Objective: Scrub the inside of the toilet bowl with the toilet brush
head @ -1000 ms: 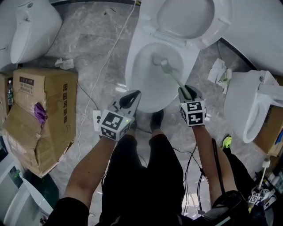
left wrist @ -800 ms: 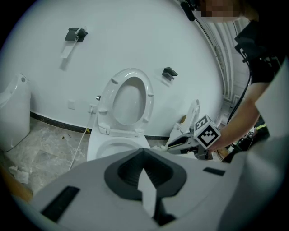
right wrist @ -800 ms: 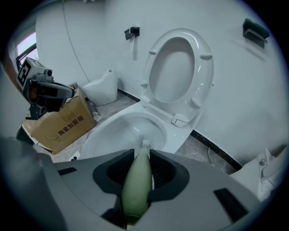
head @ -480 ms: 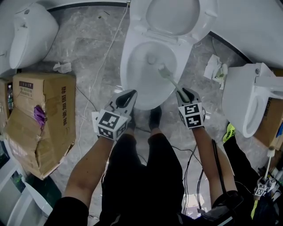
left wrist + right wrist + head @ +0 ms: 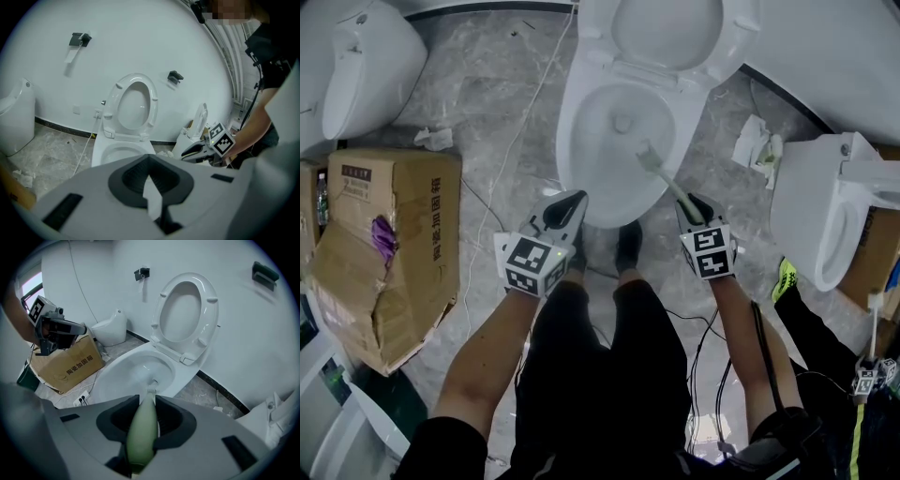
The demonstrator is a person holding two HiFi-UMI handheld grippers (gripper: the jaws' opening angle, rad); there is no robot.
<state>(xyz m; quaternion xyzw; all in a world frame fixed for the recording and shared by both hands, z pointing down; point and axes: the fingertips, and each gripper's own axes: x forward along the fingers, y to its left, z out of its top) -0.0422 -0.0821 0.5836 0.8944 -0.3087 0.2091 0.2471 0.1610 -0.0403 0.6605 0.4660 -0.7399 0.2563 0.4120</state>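
— What does the right gripper [image 5: 144,413] hold?
— Its own view shows it pinching the green handle of the toilet brush [image 5: 667,180].
— And the left gripper [image 5: 151,180]?
— Pressed together, beside the bowl's front.
— Where is the brush head?
— The head view shows it best: down inside the toilet bowl [image 5: 574,141], at the near right side. The seat [image 5: 133,104] stands up behind.

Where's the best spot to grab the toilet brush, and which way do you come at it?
Grab the toilet brush by its thick pale green handle end, coming from the front of the toilet bowl, above the rim. The bristle head is down inside the bowl and the handle slants up toward the person, so that end is free. The right gripper is shut on it there.
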